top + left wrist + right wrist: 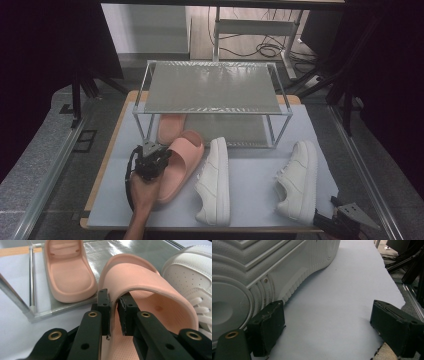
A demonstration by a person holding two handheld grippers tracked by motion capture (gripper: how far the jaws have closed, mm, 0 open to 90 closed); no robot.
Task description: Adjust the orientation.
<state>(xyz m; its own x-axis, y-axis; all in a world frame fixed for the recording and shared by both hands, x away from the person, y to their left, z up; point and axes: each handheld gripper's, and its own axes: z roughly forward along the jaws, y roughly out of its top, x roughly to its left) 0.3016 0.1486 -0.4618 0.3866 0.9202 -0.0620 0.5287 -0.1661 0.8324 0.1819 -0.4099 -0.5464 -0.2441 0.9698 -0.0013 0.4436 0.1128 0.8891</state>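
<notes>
Right gripper (pixel 327 222) parked low at near right table edge, jaws spread wide with nothing between; one pad just beside sole of right-hand white sneaker (pixel 257 272), likely waiting its turn.

Left gripper (pixel 113 312) a little farther in, clamped on side wall of pink slide (pixel 150 287), one pad outside the strap edge, one inside the foot opening. Thin wall pinch probably chosen because the soft foam strap gives a firm hold without crushing the footbed. Slide angled toe-first toward rack (pixel 150 90), heel near the hand (pixel 145 192).

Second white sneaker (pixel 215 182) just beside slide, on its right, toe pointing away.

Farther back, matching pink slide (pixel 68 272) already lying on lower shelf of rack, toe inward. Open shelf space beside it looks meant for held slide, so pair would sit together. Upper shelf bare.
</notes>
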